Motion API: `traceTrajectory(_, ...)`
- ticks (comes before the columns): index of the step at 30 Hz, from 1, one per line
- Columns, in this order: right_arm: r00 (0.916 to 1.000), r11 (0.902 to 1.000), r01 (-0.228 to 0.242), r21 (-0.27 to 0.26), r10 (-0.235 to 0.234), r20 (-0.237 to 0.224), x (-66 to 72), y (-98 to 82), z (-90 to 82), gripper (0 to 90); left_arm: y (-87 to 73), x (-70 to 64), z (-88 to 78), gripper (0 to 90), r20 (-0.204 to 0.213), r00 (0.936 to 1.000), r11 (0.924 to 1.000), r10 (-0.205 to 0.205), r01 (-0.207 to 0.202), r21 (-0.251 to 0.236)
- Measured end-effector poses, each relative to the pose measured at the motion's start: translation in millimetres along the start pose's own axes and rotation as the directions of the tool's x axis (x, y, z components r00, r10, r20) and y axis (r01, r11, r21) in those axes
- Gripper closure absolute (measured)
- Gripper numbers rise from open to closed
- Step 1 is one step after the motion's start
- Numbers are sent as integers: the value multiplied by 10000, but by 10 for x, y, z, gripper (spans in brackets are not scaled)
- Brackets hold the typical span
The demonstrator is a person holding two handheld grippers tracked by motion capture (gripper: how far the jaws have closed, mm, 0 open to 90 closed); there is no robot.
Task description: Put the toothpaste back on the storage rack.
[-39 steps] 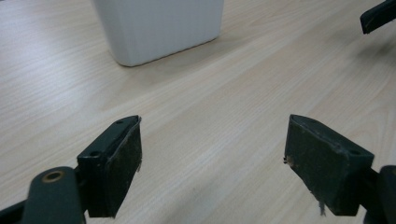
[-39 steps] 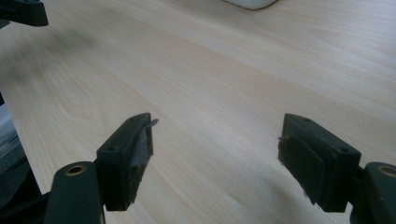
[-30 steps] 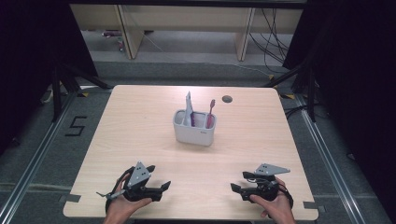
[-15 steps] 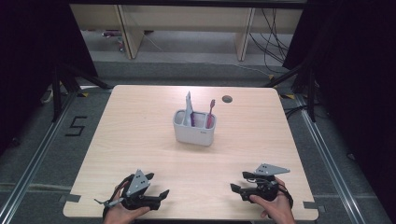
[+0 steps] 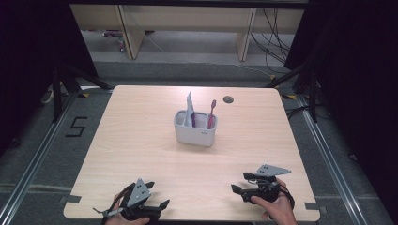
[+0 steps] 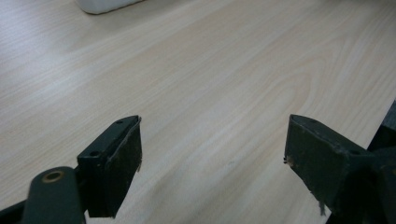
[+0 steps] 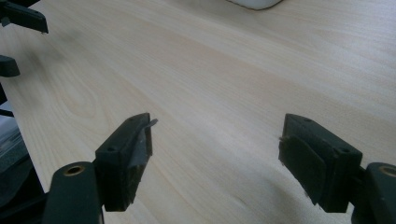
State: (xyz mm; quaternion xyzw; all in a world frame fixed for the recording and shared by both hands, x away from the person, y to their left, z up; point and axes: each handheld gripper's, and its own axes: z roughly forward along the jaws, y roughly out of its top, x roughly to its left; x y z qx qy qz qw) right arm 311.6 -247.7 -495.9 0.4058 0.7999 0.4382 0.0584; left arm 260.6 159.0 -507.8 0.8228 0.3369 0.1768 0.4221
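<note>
A white holder (image 5: 195, 132) stands near the middle of the table (image 5: 141, 136). In it are a grey tube (image 5: 189, 108) and a pink toothbrush (image 5: 212, 114), both upright. My left gripper (image 5: 158, 195) lies at the near edge on the left, open, with bare wood between its jaws (image 6: 212, 149). At the near right my right gripper (image 5: 239, 183) is open too, nothing between its jaws (image 7: 215, 144). Both are well short of the holder, whose base edge (image 6: 105, 4) shows at the top of the left gripper view and again (image 7: 254, 3) in the right gripper view.
A dark round hole (image 5: 228, 99) marks the tabletop behind the holder. Wooden shelving legs (image 5: 126, 33) and cables (image 5: 274, 42) lie beyond the far edge. Black frame struts (image 5: 70, 79) flank the table. Bare wood lies between the grippers and the holder.
My left gripper has drawn back toward the near edge of the table. The right gripper and the holder have stayed put.
</note>
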Motion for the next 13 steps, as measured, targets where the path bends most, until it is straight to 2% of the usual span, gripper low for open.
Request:
traceTrajectory(1,9999,9999,143,-38,-143,31,-7,2,0,262,-1,10,-19,186,-2,9997,9997,226,-226,107)
traceTrajectory(2,9999,9999,99,-23,-99,21,-3,1,0,261,-5,-12,-20,186,9,10000,10000,-11,11,-54)
traceTrajectory(3,10000,10000,19,5,-19,0,3,1,1,262,-9,-21,-30,186,42,10000,10000,-29,30,-30)
traceTrajectory(4,10000,10000,58,-32,-58,-33,1,-1,7,262,-15,-8,-37,187,33,9998,9997,207,-208,155)
traceTrajectory(5,9991,9990,417,-156,-417,54,-22,3,13,262,-22,-43,-38,188,161,9999,10000,11,-12,81)
traceTrajectory(6,9992,9991,402,-138,-402,22,-18,5,14,262,-28,-68,-28,188,161,9998,10000,-65,65,7)
traceTrajectory(7,9990,9989,441,-160,-441,18,-18,4,17,262,-26,-72,-35,188,179,9998,9999,85,-87,144)
traceTrajectory(8,9996,9997,240,-100,-242,-163,-9,4,25,262,-26,-82,-32,188,164,9998,9999,65,-67,110)
traceTrajectory(9,9994,9994,337,-96,-337,0,-8,6,14,262,-25,-82,-33,188,154,9998,9998,123,-125,131)
traceTrajectory(11,9994,9994,342,-90,-342,-2,-9,6,16,261,-30,-75,-27,188,110,9998,9998,148,-150,162)
traceTrajectory(12,9993,9993,369,-113,-369,-5,-8,6,18,262,-34,-53,-30,189,9,9994,9988,360,-360,341)
traceTrajectory(13,9991,9991,416,-99,-416,36,-8,9,14,262,-35,-61,-27,189,49,9997,9992,224,-225,317)
